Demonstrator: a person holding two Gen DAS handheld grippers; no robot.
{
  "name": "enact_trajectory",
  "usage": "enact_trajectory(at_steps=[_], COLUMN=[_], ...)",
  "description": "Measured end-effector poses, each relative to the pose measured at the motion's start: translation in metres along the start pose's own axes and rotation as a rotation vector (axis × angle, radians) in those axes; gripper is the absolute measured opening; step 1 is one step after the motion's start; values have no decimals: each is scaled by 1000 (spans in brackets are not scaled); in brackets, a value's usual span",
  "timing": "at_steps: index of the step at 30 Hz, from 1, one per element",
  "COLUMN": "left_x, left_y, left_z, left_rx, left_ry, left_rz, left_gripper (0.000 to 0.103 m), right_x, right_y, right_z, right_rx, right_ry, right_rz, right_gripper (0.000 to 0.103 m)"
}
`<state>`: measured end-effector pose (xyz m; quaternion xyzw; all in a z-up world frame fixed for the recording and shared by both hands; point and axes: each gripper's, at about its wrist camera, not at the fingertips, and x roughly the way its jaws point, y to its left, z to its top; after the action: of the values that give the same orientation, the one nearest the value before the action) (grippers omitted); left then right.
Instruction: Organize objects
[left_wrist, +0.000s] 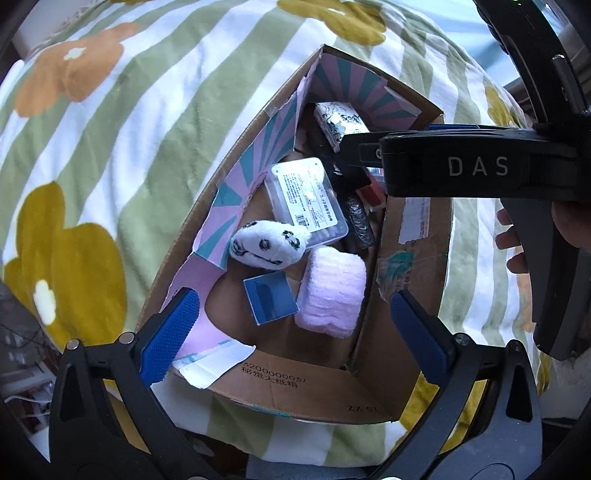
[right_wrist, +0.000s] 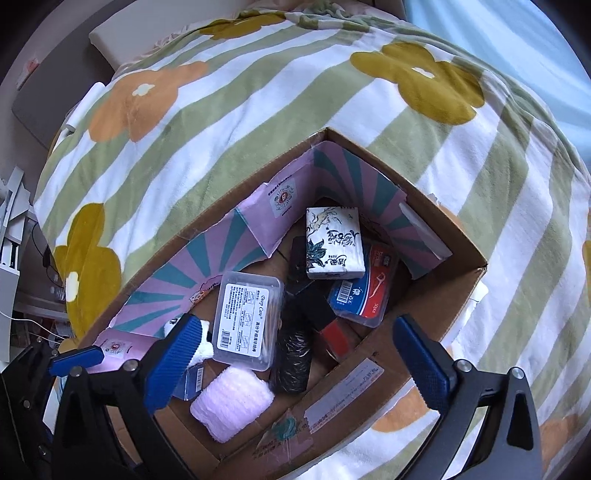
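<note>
- Left hand-held gripper (left_wrist: 291, 325) hangs over the cardboard box (left_wrist: 314, 391), blue pads spread apart, nothing between them.
- Right hand-held gripper (right_wrist: 295, 350) hovers above the same box, also spread wide and empty.
- The box sits on a striped floral blanket (right_wrist: 258, 110).
- Inside: pink rolled towel (left_wrist: 332, 291), panda plush (left_wrist: 269, 243), clear swab case (right_wrist: 249, 317), tissue pack (right_wrist: 334, 242), floss box (right_wrist: 364, 291).
- The right tool's body crosses the left view, hiding dark items behind it.

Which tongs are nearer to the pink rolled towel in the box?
Left, probably. The left tongs straddle the pink rolled towel from just above; the right tongs hang open with it below their left finger.
</note>
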<state>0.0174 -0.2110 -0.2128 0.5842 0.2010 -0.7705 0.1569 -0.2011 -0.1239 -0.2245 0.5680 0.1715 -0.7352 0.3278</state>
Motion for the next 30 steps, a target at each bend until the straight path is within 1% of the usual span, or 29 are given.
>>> enact_trajectory(at_steps=[5,9,12,17,22,26,30], left_x=[-8,-15,-29,-56,-93,-122,-146], left_y=[1,-2,-6,-21,-40,-57,-83], left_z=[-5,-6,-6,-5,-5,-7,-8], left_rx=[0,12,25,81,136,186,251], left_ry=[-11,-23,-57,-95,-138,-178,-214], left_rz=[0,3,13,23,42,35,24], left_gripper=[103,103,103,103,103,103,103], right_x=[-12,-30,-52,-100,-153,-195,-232], right_y=[0,1,3,4,-6,-22,-44], right_z=[-3,-7,-12,-24,-47,-74,-109], right_rx=[18,33,42,78,162,243,348], right_ry=[-19,-43,-66,-108,-153,-199,-245], right_rz=[4,4,5,-2,-31,-83,-158], right_gripper=[103,103,103,102,102,103,103])
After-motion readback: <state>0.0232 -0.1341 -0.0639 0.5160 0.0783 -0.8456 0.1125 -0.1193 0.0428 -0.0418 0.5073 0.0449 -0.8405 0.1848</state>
